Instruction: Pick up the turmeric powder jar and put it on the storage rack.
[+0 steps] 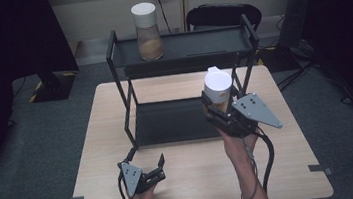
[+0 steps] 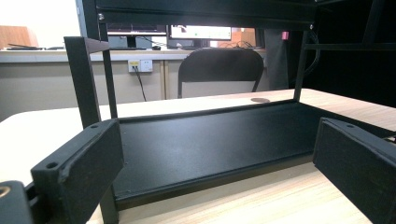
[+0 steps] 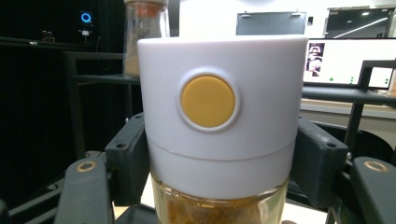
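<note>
My right gripper [image 1: 215,106] is shut on a glass jar [image 1: 218,90] with a white lid and brown contents, held upright above the table at the right front of the black two-tier rack [image 1: 131,119]. Up close, the jar's lid [image 3: 219,116] carries a round yellow button, and both jaws press on the jar below it. A second jar [image 1: 147,31] of the same kind stands on the rack's top shelf [image 1: 198,44]. My left gripper [image 1: 145,169] rests low near the table's front, open and holding nothing, facing the rack's bottom shelf [image 2: 205,144].
The light wooden table [image 1: 193,178] has bare surface in front of the rack. A black chair [image 1: 223,16] stands behind the table against the wall. Dark equipment and cables lie on the grey floor at both sides.
</note>
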`<state>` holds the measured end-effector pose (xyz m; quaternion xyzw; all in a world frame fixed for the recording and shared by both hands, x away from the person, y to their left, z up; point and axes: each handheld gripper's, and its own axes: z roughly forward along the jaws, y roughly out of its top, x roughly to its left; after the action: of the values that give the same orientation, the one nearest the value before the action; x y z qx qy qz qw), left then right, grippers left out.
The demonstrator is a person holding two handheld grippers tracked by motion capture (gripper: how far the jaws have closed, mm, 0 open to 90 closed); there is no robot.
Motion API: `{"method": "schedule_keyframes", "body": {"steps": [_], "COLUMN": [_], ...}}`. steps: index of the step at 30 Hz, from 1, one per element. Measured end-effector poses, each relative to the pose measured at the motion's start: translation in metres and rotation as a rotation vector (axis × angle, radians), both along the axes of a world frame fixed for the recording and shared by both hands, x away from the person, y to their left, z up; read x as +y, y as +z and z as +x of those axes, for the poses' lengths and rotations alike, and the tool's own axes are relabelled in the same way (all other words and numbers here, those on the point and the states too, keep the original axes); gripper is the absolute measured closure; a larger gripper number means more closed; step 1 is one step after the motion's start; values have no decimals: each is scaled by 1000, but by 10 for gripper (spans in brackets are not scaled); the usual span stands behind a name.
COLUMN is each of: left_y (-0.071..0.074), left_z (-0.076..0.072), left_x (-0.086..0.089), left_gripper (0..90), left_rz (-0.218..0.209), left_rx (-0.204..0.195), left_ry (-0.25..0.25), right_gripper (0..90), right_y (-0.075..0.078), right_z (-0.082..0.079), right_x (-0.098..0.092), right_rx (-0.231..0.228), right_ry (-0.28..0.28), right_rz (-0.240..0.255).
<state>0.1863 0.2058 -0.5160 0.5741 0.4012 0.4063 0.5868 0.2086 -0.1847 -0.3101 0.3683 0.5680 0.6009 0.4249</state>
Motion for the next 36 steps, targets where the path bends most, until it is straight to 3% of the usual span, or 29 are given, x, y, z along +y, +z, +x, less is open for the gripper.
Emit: {"method": "schedule_keyframes", "body": {"steps": [19, 36], "left_y": [0, 0], "left_z": [0, 0], "left_x": [0, 0], "left_gripper": [13, 13], "left_rz": [-1, -1], "left_rx": [0, 0], "left_ry": [2, 2], "right_gripper": [298, 298], "right_y": [43, 74], "right_z": [39, 70], "right_x": [5, 13], "right_rx": [-23, -14], "right_ry": [-3, -18], "right_rz": [8, 19]}}
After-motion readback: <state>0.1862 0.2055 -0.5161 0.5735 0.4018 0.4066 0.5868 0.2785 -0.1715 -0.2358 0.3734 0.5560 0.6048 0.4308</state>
